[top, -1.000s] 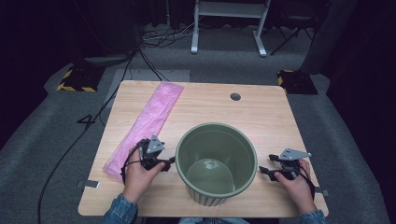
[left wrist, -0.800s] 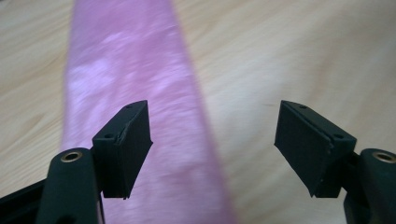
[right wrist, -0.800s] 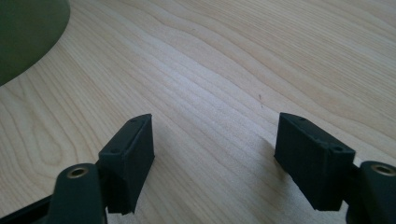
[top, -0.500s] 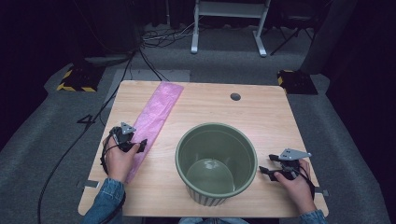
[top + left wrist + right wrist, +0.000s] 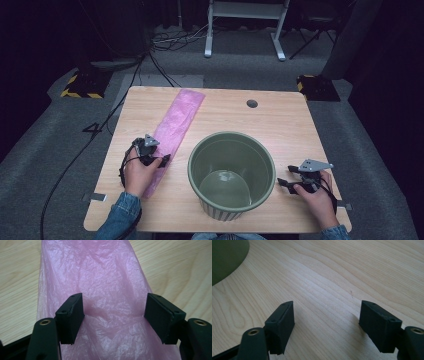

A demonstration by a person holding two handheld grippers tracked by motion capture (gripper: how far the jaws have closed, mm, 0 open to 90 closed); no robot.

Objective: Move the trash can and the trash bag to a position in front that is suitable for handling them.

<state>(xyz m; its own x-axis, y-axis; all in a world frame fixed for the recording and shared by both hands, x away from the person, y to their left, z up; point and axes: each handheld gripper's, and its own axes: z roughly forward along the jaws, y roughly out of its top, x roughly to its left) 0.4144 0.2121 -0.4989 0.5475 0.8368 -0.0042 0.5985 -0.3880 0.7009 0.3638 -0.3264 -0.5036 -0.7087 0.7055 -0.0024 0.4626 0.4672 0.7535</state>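
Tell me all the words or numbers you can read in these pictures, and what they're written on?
"4": a dark mark that reads like the number four, on the grey floor left of the table.
No words or labels can be read on the pink plastic bag, the green bin or the table.
The yellow and black stripes on the floor plate are a warning pattern, not writing.

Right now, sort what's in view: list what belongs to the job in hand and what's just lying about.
In the job:
- pink plastic bag, flat on the table, between the open left gripper jaws
- green bin, upright, empty
- right gripper, open, beside the bin

Lying about:
- grey frame on the floor
- floor cables
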